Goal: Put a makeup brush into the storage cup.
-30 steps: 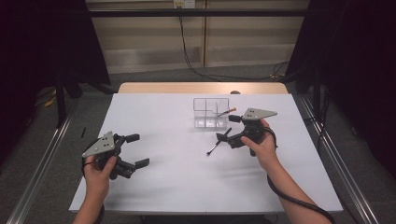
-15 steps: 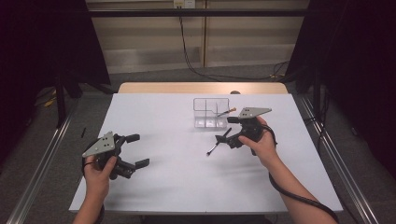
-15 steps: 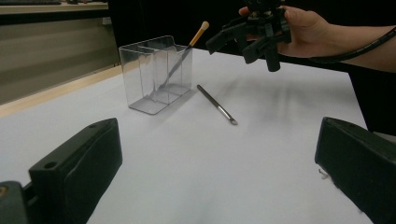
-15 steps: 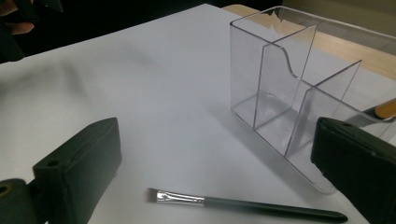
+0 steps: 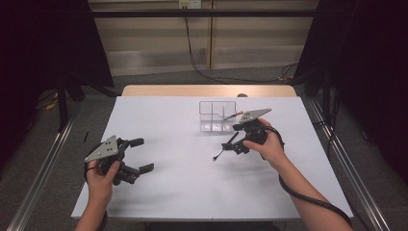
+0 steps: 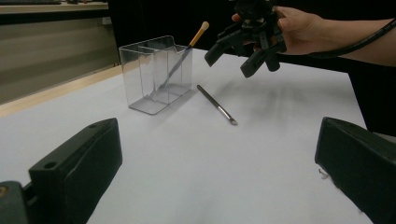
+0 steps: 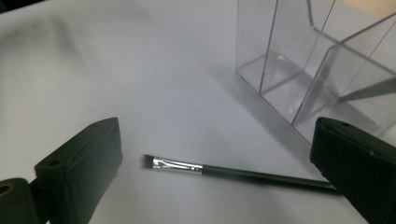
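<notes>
Since a second ago, the right gripper (image 5: 236, 138) has edged forward toward the clear plastic organizer (image 5: 217, 117), jaws released wide and hovering over the thin black brush (image 5: 225, 146), which lies flat on the matte white table (image 5: 183, 192) just in front of that organizer. Close up, the right gripper view shows the brush's silver ferrule and short flat bristles (image 7: 148, 161). From the left gripper view, a second, tan-tipped brush (image 6: 184, 51) leans inside the organizer. Well left of the organizer, the left gripper (image 5: 141, 155) holds nothing, jaws spread.
</notes>
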A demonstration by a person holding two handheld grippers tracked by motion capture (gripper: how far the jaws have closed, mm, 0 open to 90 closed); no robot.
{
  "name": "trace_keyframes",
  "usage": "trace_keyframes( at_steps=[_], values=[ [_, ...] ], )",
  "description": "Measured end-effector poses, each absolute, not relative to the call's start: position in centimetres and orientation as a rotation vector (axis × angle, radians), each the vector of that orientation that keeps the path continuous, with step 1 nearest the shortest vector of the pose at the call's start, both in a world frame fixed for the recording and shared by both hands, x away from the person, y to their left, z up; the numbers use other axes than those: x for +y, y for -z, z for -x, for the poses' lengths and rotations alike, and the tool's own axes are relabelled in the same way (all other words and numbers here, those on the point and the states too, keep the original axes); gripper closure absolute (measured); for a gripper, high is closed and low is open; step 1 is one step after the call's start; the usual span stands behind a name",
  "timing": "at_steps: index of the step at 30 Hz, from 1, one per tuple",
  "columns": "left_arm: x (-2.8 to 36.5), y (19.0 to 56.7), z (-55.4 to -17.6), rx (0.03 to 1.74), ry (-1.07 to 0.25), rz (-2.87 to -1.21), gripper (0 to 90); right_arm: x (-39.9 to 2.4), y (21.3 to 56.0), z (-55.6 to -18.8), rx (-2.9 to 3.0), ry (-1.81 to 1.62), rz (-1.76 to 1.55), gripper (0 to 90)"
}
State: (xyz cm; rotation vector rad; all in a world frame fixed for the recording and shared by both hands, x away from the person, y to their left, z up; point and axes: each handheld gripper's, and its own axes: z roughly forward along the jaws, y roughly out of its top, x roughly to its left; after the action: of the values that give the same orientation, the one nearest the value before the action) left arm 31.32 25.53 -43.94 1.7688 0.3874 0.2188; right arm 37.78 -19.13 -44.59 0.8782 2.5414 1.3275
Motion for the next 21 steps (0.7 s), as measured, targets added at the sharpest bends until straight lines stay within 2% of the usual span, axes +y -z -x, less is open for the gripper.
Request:
trace_keyframes(
  at_steps=[21],
  values=[
    [25.6,44.0,-31.3,0.386,-0.215,-1.767,0.7,-18.0,45.1,-38.8,2.725,-1.137,-0.795,3.5]
  ],
)
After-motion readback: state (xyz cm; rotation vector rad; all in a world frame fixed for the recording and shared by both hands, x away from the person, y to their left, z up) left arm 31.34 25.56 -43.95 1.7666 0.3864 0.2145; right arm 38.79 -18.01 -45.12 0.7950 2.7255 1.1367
